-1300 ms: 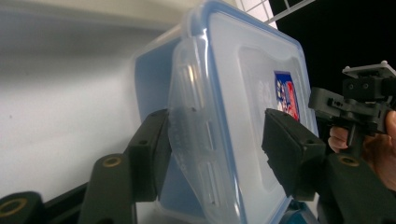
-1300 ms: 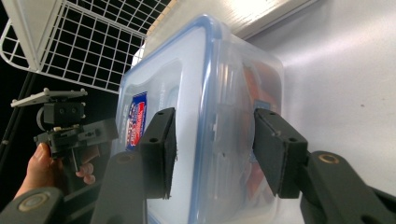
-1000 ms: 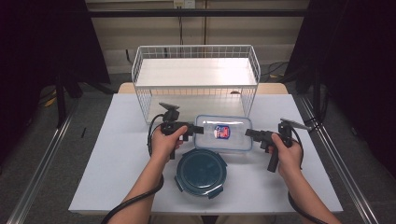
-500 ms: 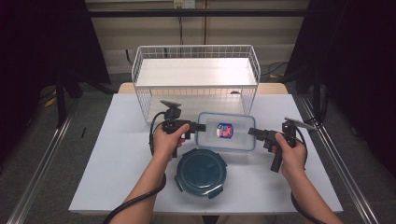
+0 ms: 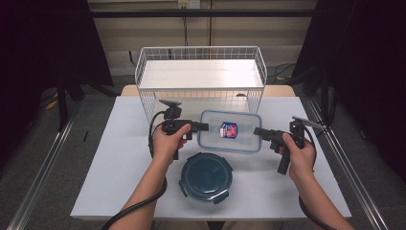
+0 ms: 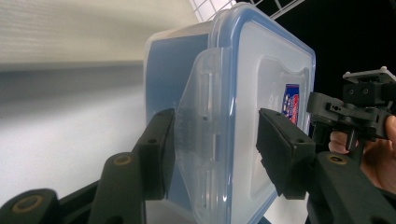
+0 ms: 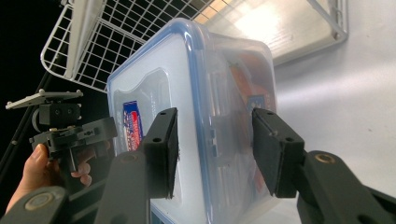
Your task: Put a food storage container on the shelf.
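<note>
High view: rectangular container (image 5: 230, 131) sits between left gripper (image 5: 203, 127) and right gripper (image 5: 257, 131), long axis running gripper to gripper — each clamps one short end, jaws straddling lid and base — just before the wire basket (image 5: 201, 54).

clear box (image 5: 239, 139) with blue-rimmed lid and red-blue label (image 5: 229, 130), dark teal round lid (image 5: 206, 176), white wire basket (image 5: 201, 79), white table (image 5: 115, 158)

Left gripper (image 5: 203, 127), right gripper (image 5: 257, 131) clamp rectangular container (image 5: 231, 131) ends; round lid (image 5: 206, 177) nearer.
</note>
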`<state>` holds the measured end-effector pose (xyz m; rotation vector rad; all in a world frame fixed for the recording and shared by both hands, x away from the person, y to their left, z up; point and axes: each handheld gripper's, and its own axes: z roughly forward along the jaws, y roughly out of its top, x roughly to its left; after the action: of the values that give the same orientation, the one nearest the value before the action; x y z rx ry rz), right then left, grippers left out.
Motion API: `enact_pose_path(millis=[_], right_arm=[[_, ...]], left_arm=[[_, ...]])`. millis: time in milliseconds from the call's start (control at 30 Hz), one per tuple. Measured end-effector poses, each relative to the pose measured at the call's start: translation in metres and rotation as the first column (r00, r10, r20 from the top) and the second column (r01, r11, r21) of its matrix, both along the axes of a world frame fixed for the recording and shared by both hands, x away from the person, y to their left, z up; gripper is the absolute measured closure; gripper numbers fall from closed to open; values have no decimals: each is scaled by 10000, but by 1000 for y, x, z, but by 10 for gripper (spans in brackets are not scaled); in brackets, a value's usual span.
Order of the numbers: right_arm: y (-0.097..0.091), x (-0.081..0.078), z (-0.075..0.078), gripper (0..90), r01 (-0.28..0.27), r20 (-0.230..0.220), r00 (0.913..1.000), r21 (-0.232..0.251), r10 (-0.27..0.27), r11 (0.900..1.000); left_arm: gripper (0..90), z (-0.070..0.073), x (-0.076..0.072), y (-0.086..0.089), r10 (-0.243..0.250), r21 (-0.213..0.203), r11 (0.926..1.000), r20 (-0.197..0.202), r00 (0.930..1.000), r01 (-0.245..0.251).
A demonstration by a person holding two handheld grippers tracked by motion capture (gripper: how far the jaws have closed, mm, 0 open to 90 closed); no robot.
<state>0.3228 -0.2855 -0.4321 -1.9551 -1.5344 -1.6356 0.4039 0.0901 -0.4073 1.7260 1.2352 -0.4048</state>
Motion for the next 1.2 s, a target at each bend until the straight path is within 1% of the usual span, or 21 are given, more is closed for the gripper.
enact_pose_path(millis=[33, 67, 100, 133, 200, 233, 400, 433, 467, 500, 533, 633, 667, 700, 867, 933, 967, 1000, 1033, 1067, 1200], right_arm=[[1, 0, 2, 528, -20, -19, 10000, -39, 20, 10000], [1, 0, 4, 528, -17, 39, 10000, -37, 17, 10000], [2, 0, 6, 528, -7, 117, 9999, -57, 7, 10000], [4, 0, 10, 528, -60, 137, 9999, -101, 61, 9999], [5, 0, 13, 528, -69, 182, 9998, -77, 70, 9999], [5, 0, 16, 529, -128, 174, 9998, -119, 130, 9998], [9, 1, 27, 531, -211, 309, 9993, -95, 214, 9997], [11, 1, 33, 531, -237, 331, 9992, -145, 242, 9996], [11, 1, 33, 531, -237, 331, 9992, -145, 242, 9996], [12, 2, 35, 532, -252, 414, 9988, -199, 260, 9995], [14, 2, 42, 532, -266, 496, 9984, -226, 277, 9994], [15, 3, 46, 532, -270, 537, 9982, -254, 283, 9993], [17, 3, 51, 532, -297, 578, 9978, -278, 313, 9992], [17, 3, 51, 532, -297, 578, 9978, -278, 313, 9992], [21, 4, 60, 532, -394, 661, 9970, -267, 411, 9989], [24, 5, 65, 532, -380, 733, 9965, -278, 399, 9989], [24, 5, 65, 532, -380, 733, 9965, -278, 399, 9989], [25, 5, 68, 532, -407, 782, 9960, -308, 430, 9987], [25, 5, 68, 532, -407, 782, 9960, -308, 430, 9987], [27, 6, 72, 532, -417, 842, 9954, -348, 445, 9985], [29, 7, 77, 532, -448, 903, 9948, -344, 477, 9984]], left_arm=[[484, 2, -1, 0, 100, -84, 9999, -115, 9999, -101], [484, 4, 0, 2, 25, 155, 9999, 99, 9999, -27], [484, 6, -1, 2, 98, -55, 9999, 0, 10000, -98], [485, 10, -1, 4, 53, -61, 10000, 117, 9999, -52], [485, 13, -2, 5, 105, -118, 9999, 91, 9999, -104], [485, 14, -1, 6, 108, -101, 9999, 177, 9998, -106], [486, 25, -3, 12, 124, -180, 9998, 239, 9996, -119], [486, 27, -3, 13, 148, -157, 9998, 306, 9994, -143], [486, 30, -3, 14, 149, -205, 9997, 316, 9994, -143], [486, 33, -4, 15, 190, -242, 9995, 351, 9992, -182], [486, 37, -4, 16, 212, -289, 9994, 368, 9991, -202], [486, 41, -5, 19, 216, -299, 9993, 443, 9988, -203], [486, 45, -5, 21, 235, -318, 9993, 514, 9984, -219], [486, 45, -5, 21, 235, -318, 9993, 514, 9984, -219], [486, 55, -6, 25, 343, -309, 9990, 679, 9971, -323], [486, 58, -7, 27, 375, -384, 9986, 633, 9973, -351], [486, 59, -7, 28, 375, -340, 9988, 681, 9970, -353], [486, 62, -7, 29, 394, -396, 9985, 673, 9970, -368], [486, 62, -7, 29, 394, -396, 9985, 673, 9970, -368], [486, 64, -7, 30, 388, -366, 9987, 708, 9967, -363], [486, 71, -8, 33, 482, -415, 9981, 799, 9956, -449]])
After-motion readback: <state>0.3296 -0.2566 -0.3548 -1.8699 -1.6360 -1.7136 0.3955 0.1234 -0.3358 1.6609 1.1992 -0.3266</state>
